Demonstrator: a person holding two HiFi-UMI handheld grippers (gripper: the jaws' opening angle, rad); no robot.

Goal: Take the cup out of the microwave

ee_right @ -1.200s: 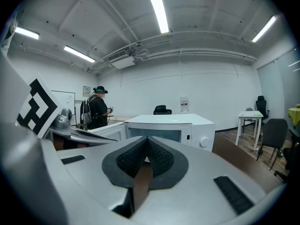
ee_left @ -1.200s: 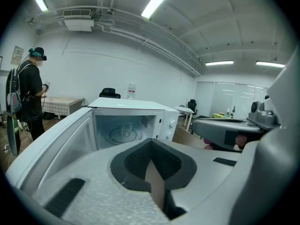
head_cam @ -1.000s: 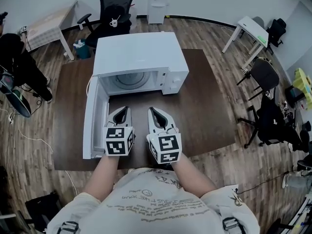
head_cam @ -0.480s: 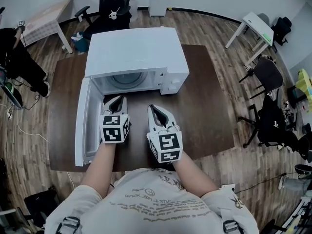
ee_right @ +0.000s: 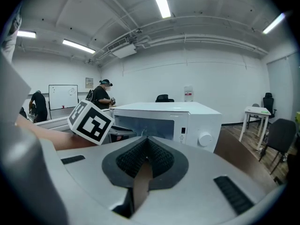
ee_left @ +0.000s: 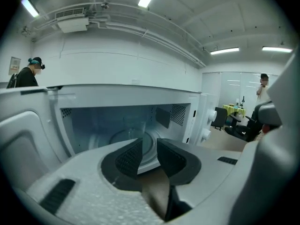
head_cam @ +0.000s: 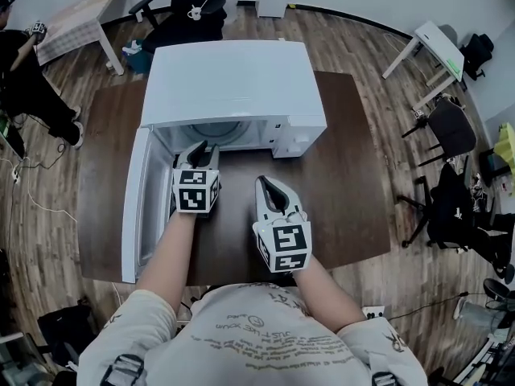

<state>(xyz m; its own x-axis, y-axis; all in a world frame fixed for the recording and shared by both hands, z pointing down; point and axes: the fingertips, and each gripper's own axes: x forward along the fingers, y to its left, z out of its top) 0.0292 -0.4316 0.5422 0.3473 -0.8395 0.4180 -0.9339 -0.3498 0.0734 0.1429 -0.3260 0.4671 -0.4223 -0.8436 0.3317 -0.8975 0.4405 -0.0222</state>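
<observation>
Dark table (head_cam: 346, 183), faint clear cup (ee_left: 133, 127) on the turntable inside the open microwave (head_cam: 233, 83), left gripper (head_cam: 199, 149) at its mouth, jaws slightly apart, empty, right gripper (head_cam: 265, 183) nearer the person, jaws pressed together.

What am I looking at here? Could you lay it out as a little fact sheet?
Microwave: white, on a dark table, door swung open
Cup: faint clear shape on the turntable inside
Left gripper: jaws slightly apart, empty, at the opening
Right gripper: jaws together, empty, over the table
Cup taken out: not yet
</observation>
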